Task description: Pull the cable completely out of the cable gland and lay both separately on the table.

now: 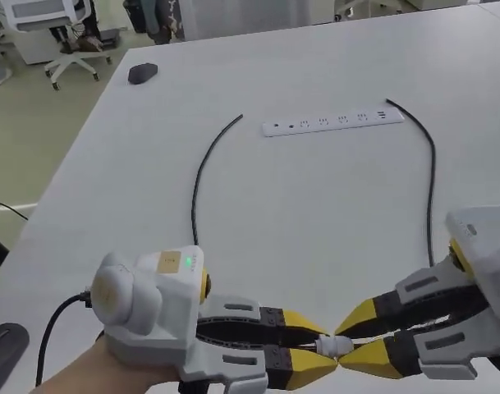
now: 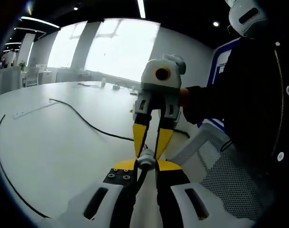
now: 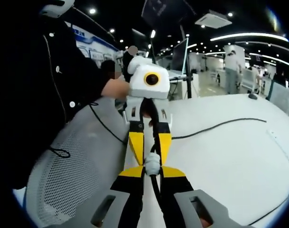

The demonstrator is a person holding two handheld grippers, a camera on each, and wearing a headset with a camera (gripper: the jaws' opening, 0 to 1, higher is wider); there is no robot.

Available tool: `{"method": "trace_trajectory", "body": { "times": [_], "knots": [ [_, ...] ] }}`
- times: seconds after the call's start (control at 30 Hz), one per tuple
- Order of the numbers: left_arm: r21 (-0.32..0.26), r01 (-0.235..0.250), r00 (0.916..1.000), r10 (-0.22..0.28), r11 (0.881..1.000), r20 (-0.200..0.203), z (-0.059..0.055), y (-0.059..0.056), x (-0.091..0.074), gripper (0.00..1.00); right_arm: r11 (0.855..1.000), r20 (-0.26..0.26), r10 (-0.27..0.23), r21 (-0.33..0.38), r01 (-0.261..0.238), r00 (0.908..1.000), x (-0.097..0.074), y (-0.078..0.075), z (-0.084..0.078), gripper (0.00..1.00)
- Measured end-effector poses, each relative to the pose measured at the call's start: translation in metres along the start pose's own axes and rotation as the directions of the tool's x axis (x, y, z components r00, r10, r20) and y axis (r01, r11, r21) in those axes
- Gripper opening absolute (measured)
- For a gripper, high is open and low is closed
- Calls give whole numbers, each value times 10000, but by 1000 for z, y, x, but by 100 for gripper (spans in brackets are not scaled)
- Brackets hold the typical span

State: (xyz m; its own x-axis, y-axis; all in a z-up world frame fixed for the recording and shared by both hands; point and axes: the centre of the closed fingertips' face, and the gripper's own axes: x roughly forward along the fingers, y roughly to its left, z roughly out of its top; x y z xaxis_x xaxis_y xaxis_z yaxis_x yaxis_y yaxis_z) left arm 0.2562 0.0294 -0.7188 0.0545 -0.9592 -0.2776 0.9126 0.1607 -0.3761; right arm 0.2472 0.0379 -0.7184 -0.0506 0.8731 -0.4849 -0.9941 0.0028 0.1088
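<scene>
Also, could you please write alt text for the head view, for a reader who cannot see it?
The left gripper and right gripper, both yellow-tipped, meet tip to tip at the bottom edge on a small white cable gland. The black cable arcs away across the white table, either side of a power strip.

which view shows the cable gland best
The right gripper view: the gland sits large, white and sharp between the jaw tips. The left gripper view shows it too, greyer and dimmer. The head view has it tiny at the bottom, pinched between the left gripper and right gripper.
</scene>
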Motion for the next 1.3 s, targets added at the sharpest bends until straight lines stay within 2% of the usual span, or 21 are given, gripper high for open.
{"method": "trace_trajectory", "body": {
  "times": [0.03,0.1,0.17,0.23,0.33,0.4,0.43,0.47,0.53,0.57,0.6,0.67,0.77,0.83,0.9,0.93,0.97,1.0,1.1,1.17,1.3],
  "knots": [
    [-455,-4,10000,3,9990,-20,0,0,0,15,10000,6,7,38,-7,10000,0,-1,-1,7],
    [-182,8,10000,-8,9998,9,0,1,0,15,10000,14,-4,-13,4,10000,-1,-3,-1,7],
    [-325,-39,10000,39,9995,-12,0,1,0,15,9989,-55,-143,-457,140,9999,-1,-4,-1,7],
    [-728,-68,10000,70,9973,12,0,3,-1,15,9905,-165,-451,-1308,426,9988,1,-4,0,7],
    [-978,-170,9999,170,9951,-16,-1,4,-2,15,9803,-257,-658,-1884,598,9975,2,-4,0,7],
    [-1223,-268,9996,270,9921,1,0,7,-3,15,9620,-294,-810,-2638,704,9963,2,-6,0,7],
    [-1199,-363,9993,369,9921,24,0,8,-3,15,9424,-350,-1051,-3225,883,9938,2,-9,0,7],
    [-987,-535,9985,542,9937,47,1,11,-3,15,9376,-459,-1195,-3339,975,9918,2,-11,-1,7],
    [-255,-473,9989,474,9986,42,1,7,-2,15,9671,-633,-898,-2441,718,9939,3,-7,-2,8],
    [-134,-449,9989,450,9989,87,2,6,-2,15,9761,-568,-908,-2028,776,9943,2,-8,-1,8],
    [144,-406,9991,404,9991,156,4,5,-3,15,9901,-432,-761,-1214,704,9962,1,-8,1,8],
    [436,-397,9990,388,9983,215,7,3,-3,15,9976,-239,-643,227,649,9976,-1,-12,-1,10],
    [709,-374,9993,367,9968,120,8,1,-3,15,9907,329,-455,1299,408,9984,-5,-12,7,12],
    [988,-319,9995,310,9946,103,9,0,-3,15,9734,700,-282,2289,115,9971,-7,-12,10,15],
    [1331,-279,9996,266,9907,119,11,-1,-2,15,9495,871,51,3121,-322,9962,-8,-9,10,12],
    [1500,-270,9996,250,9883,151,12,-2,-2,15,9473,964,30,3185,-337,9953,-8,-11,10,9],
    [2067,-254,9996,227,9781,153,13,-3,-2,15,9434,1084,99,3285,-453,9941,-9,-10,12,9],
    [2195,-226,9997,195,9753,163,14,-4,-2,15,9364,1163,92,3473,-493,9932,-9,-10,13,9],
    [2270,-200,9996,151,9737,232,17,-5,-2,15,9256,1368,178,3724,-680,9904,-9,-9,15,9],
    [2426,-242,9996,193,9698,226,18,-4,-2,15,9281,1392,153,3664,-658,9901,-9,-9,16,9],
    [2513,-184,9997,143,9677,178,17,-4,-1,15,9233,1382,290,3757,-795,9900,-8,-7,17,8]
  ]
}}
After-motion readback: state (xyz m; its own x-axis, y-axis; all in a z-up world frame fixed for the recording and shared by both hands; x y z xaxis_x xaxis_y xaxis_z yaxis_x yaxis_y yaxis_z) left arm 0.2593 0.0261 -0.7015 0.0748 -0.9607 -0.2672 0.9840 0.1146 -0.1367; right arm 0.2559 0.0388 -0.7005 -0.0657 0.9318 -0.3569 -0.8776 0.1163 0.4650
